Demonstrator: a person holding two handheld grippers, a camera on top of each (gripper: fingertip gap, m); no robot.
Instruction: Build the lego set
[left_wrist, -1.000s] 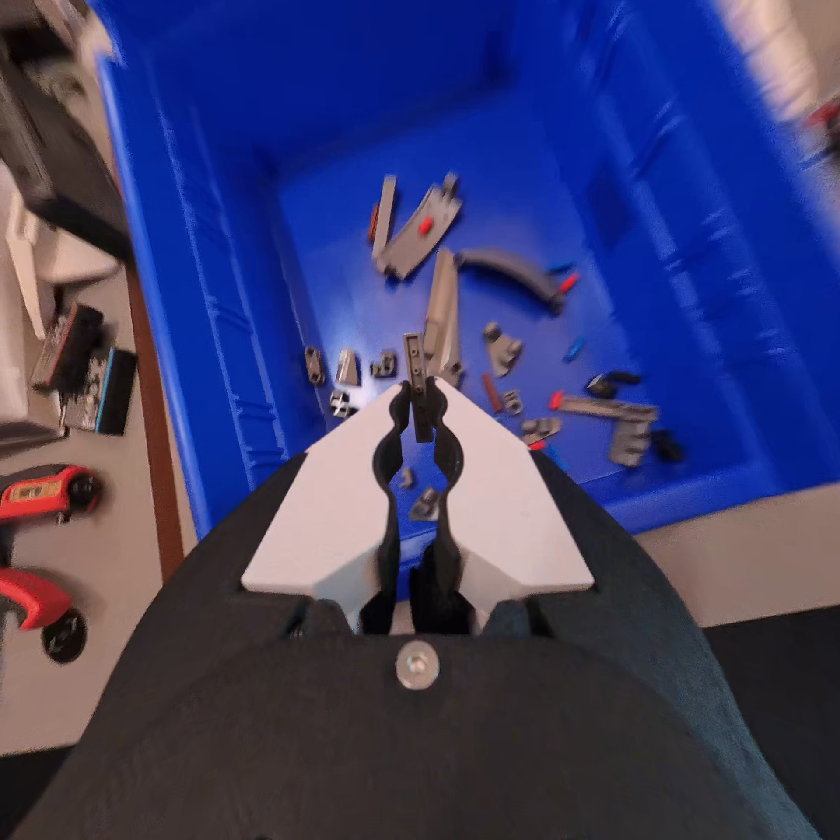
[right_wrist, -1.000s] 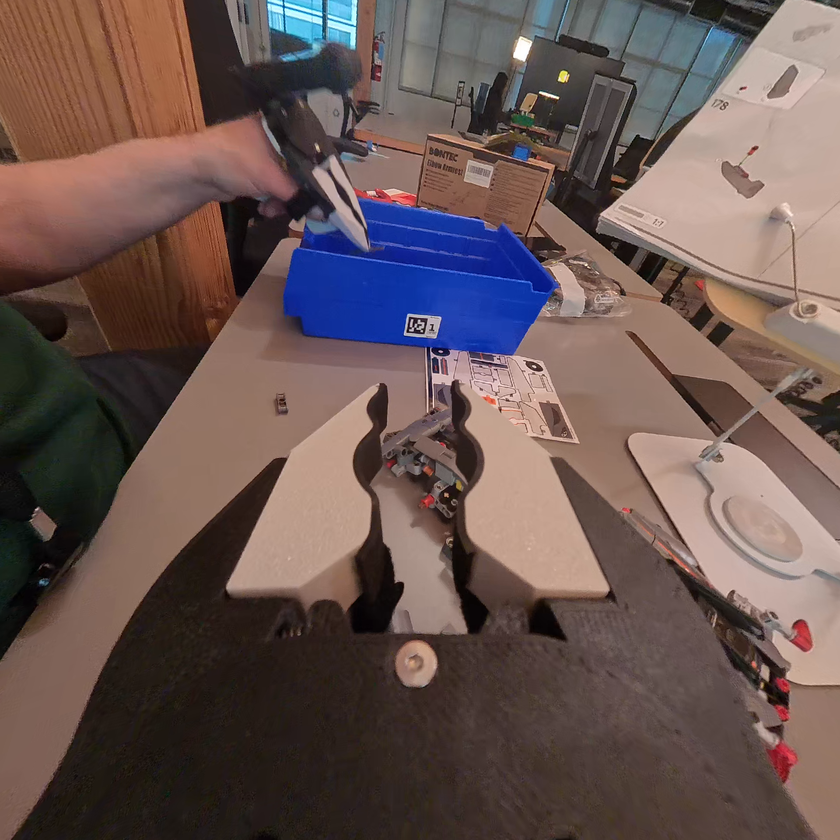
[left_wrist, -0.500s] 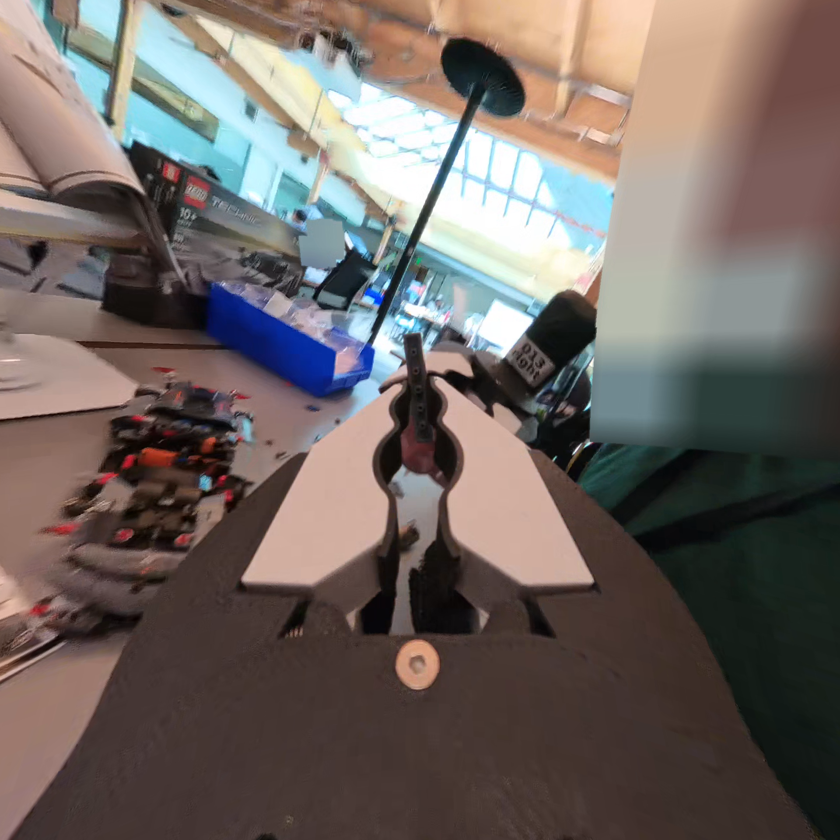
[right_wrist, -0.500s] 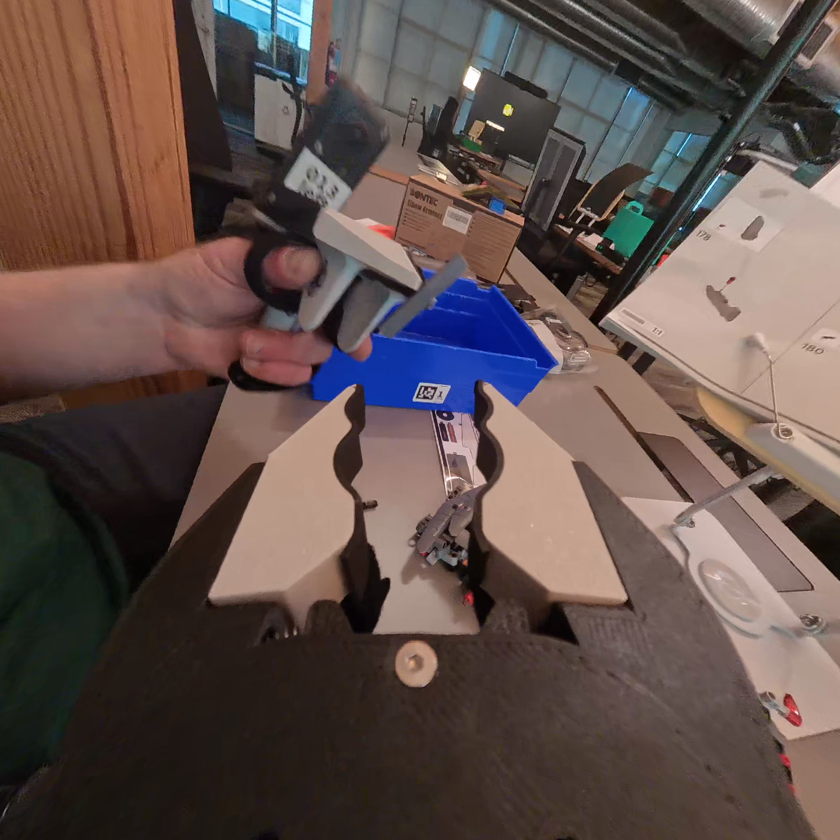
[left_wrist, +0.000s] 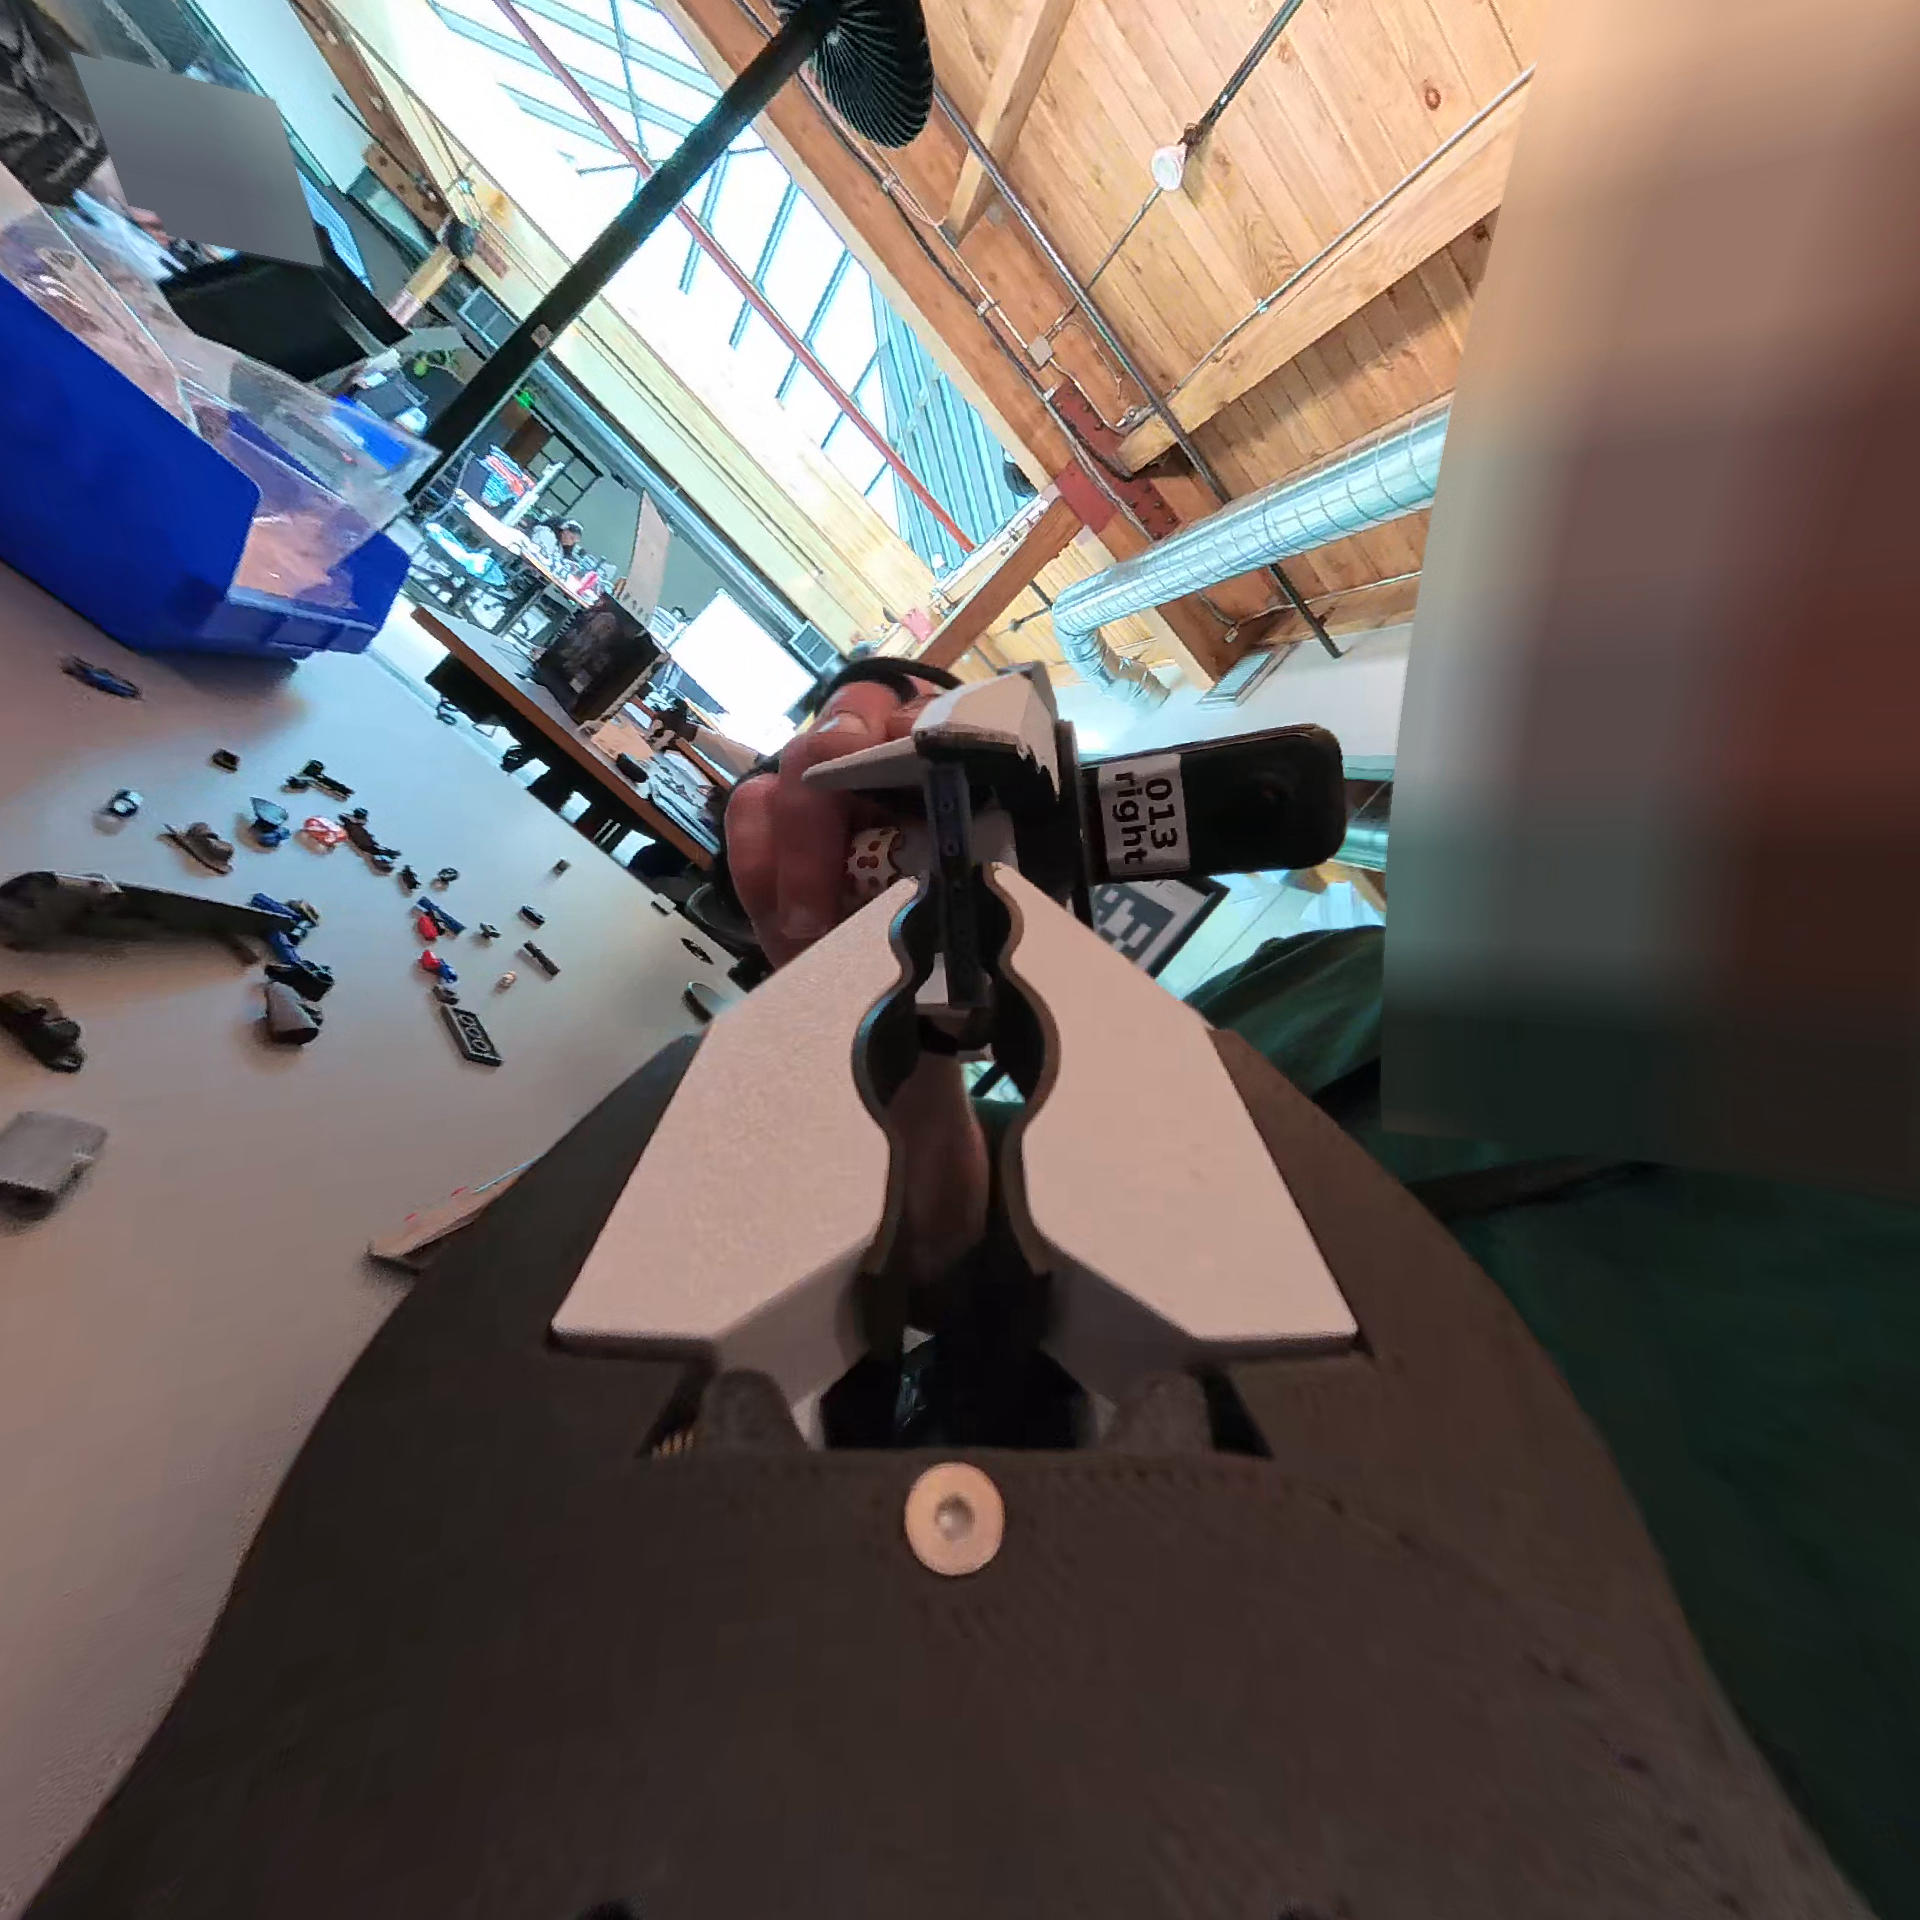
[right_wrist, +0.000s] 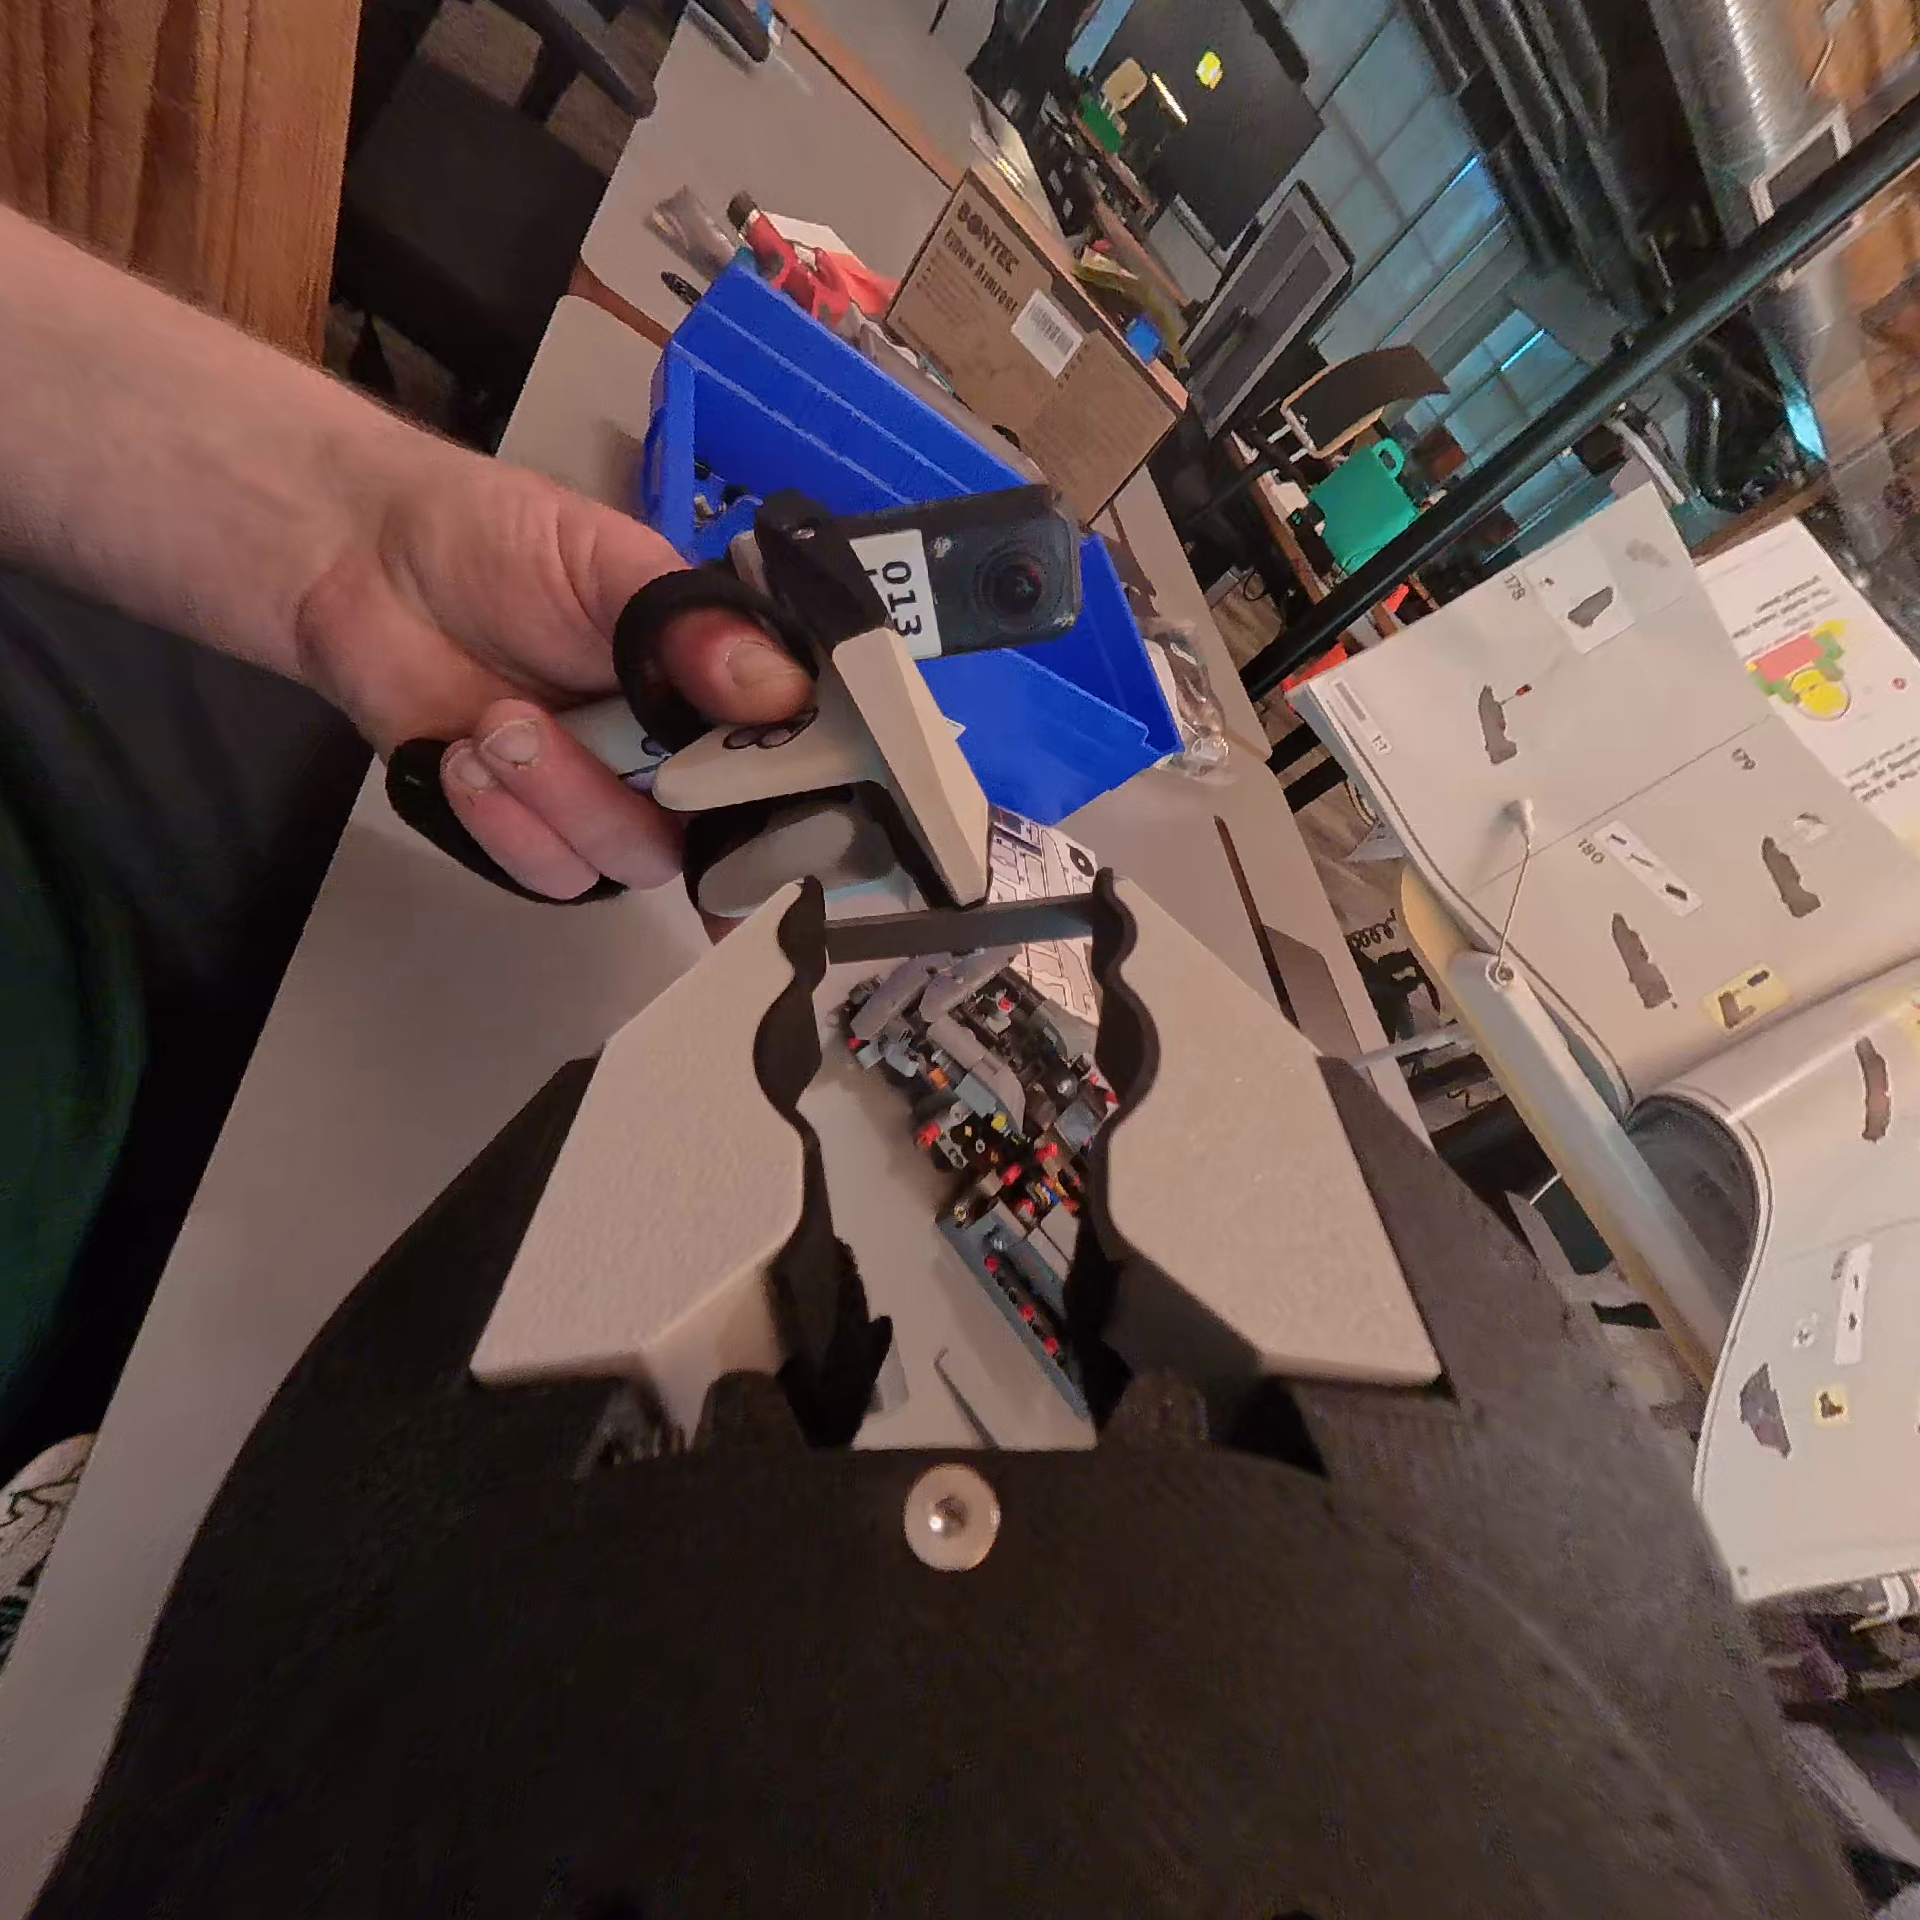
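The thin dark grey beam (left_wrist: 954, 883) is pinched near one end by the left gripper (left_wrist: 951, 904), whose fingers are nearly closed on it. Its length lies across the tips of the right gripper (right_wrist: 958, 930), whose jaws stand wide apart; whether they press on the beam ends I cannot tell. The left hand (right_wrist: 499, 665) holds its tool tilted, above the grey table (right_wrist: 416, 987). Only the right wrist view shows the half-built model (right_wrist: 977, 1101) below and the blue bin (right_wrist: 862, 488) behind. The left wrist view shows loose pieces (left_wrist: 436, 925); a mosaic patch covers its right side.
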